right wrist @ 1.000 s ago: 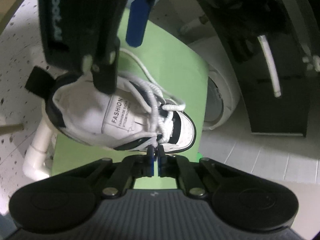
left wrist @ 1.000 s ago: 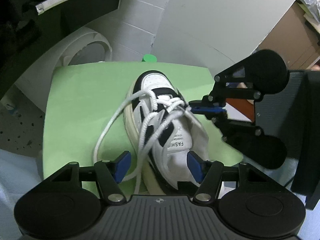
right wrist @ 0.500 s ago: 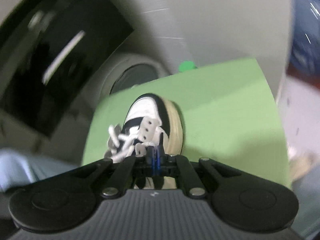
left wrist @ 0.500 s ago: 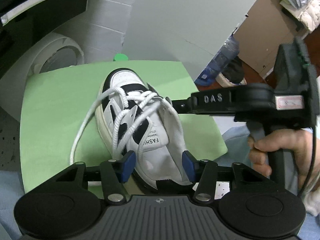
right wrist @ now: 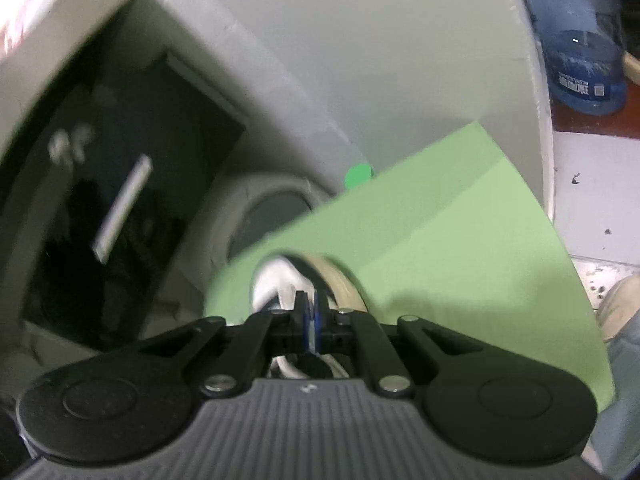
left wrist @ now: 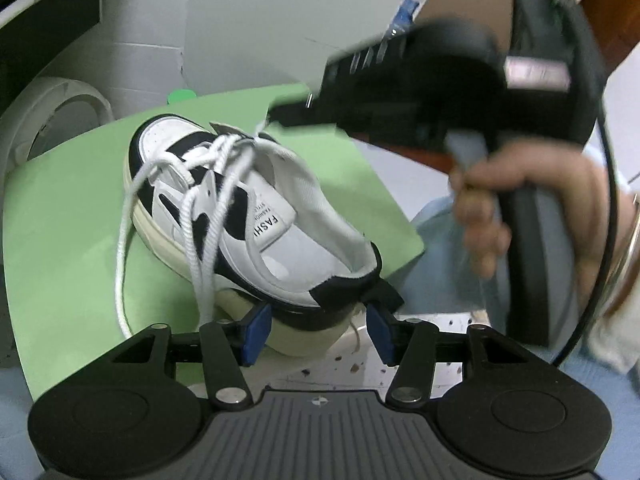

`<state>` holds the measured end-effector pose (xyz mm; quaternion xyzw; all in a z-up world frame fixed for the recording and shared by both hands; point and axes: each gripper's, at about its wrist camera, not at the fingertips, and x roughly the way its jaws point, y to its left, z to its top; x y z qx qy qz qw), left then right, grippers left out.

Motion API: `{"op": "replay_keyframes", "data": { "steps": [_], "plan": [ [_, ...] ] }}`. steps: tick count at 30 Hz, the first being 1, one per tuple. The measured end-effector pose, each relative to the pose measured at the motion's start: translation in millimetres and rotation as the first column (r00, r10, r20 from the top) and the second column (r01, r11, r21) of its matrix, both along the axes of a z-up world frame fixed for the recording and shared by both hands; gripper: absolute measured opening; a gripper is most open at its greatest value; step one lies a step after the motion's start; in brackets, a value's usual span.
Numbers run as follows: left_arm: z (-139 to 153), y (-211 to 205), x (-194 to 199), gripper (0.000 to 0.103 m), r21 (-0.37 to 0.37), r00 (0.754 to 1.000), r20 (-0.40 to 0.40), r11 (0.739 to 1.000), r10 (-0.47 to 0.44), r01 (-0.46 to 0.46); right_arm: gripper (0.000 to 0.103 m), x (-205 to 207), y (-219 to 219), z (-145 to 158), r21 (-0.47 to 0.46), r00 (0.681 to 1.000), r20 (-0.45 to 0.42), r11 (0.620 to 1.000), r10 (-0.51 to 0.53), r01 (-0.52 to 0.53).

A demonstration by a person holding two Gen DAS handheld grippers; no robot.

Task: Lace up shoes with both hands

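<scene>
Shoe (left wrist: pixel 256 216) heel between parted left gripper (left wrist: pixel 318 334) pads, jaws just opening; limp lace (left wrist: pixel 208 216) apparently pinched at its tip by clenched right gripper (right wrist: pixel 310 316)

Room behind the green table
Grey panel (left wrist: pixel 280 20), white tiled wall (left wrist: pixel 140 40), round white appliance (left wrist: pixel 60 112), dark cabinet (right wrist: pixel 120 208), blue water bottle (right wrist: pixel 580 40), speckled floor (left wrist: pixel 320 372).

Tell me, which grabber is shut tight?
The right gripper: its blue pads meet. The left gripper, jaws just opening, straddles the shoe heel.
</scene>
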<state>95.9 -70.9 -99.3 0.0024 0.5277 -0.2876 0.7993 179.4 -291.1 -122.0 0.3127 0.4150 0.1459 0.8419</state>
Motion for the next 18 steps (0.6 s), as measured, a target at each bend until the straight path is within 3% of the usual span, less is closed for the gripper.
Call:
{"op": "replay_keyframes", "data": {
  "steps": [10,12,16,18],
  "plan": [
    [-3.7,4.6,-0.9,0.05,0.01,1.0,-0.007,1.0,0.025,-0.025,0.0,9.8,-30.9,17.5,0.067,0.989,0.117,0.994,-0.093,0.086],
    [-1.9,5.7,0.6,0.05,0.004,1.0,-0.007,1.0,0.029,-0.029,0.005,10.4,-35.2,15.7,0.054,0.991,0.102,0.995,-0.089,0.083],
    [8.6,13.1,4.5,0.05,-0.023,0.998,-0.01,0.998,0.066,-0.066,0.011,10.1,-34.5,-1.6,0.169,1.0,-0.001,0.985,-0.026,0.026],
    [18.1,18.5,5.1,0.054,-0.021,0.995,0.002,0.995,0.102,-0.101,0.02,8.1,-25.6,4.3,0.13,0.999,0.013,0.991,0.033,-0.034]
  ]
}}
